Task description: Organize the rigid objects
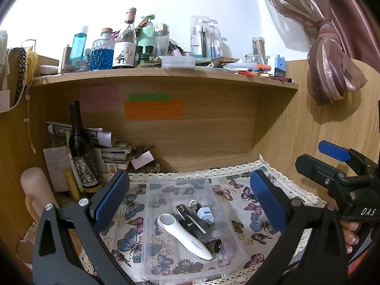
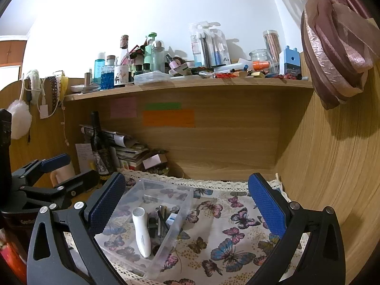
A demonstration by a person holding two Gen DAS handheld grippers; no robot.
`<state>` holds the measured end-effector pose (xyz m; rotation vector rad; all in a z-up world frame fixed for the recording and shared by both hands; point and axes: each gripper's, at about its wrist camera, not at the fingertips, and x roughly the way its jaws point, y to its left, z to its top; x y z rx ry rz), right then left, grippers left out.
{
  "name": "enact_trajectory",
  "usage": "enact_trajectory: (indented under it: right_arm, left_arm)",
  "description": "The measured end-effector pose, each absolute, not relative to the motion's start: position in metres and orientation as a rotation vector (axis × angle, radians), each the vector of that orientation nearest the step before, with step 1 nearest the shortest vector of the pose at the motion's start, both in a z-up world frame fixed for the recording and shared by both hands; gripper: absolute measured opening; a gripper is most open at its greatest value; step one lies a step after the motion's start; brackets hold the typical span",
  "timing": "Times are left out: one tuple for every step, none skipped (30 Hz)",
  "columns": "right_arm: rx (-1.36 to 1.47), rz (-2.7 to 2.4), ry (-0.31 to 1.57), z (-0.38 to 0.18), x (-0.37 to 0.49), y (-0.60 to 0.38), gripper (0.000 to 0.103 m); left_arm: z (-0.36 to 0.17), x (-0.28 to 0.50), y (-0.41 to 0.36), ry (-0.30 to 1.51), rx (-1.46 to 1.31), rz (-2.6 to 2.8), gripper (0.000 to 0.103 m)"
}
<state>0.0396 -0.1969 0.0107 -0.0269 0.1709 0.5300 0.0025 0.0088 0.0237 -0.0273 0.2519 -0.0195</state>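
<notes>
Clear box (image 1: 152,213) sits straight ahead of open, empty left gripper (image 1: 187,204), left of open, empty right gripper (image 2: 187,204); white handheld device (image 1: 182,236) runs near-to-far.

The right gripper (image 2: 187,204) hangs with jaws wide apart over the butterfly-print cloth (image 2: 228,244) on the desk. A clear plastic box (image 2: 133,249) (lid off) sits lower left, holding a white handheld device (image 2: 142,232) among small dark items.
</notes>
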Motion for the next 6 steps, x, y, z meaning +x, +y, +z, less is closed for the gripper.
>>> enact_trajectory:
  right_arm:
    - [-0.028,0.530,0.170,0.0107,0.0394,-0.1964,0.103]
    - [-0.029,0.530,0.172,0.0107,0.0392,-0.1959,0.103]
    - [-0.031,0.532,0.173,0.0105,0.0392,-0.1953,0.103]
    - [-0.032,0.533,0.176,0.0106,0.0398,-0.1952,0.103]
    - [-0.033,0.534,0.179,0.0105,0.0404,-0.1948,0.103]
    - [-0.034,0.537,0.180,0.0104,0.0411,-0.1946,0.103]
  left_arm:
    - [0.0238,0.0025,0.0089,0.250,-0.027,-0.019,0.103]
    - [0.0236,0.0032,0.0092,0.252,-0.030,-0.018,0.103]
    - [0.0237,0.0040,0.0099,0.254,-0.031,-0.021,0.103]
    - [0.0234,0.0048,0.0107,0.256,-0.034,-0.024,0.103]
    - [0.0231,0.0058,0.0117,0.261,-0.038,-0.027,0.103]
    - [0.0228,0.0064,0.0123,0.264,-0.040,-0.030,0.103]
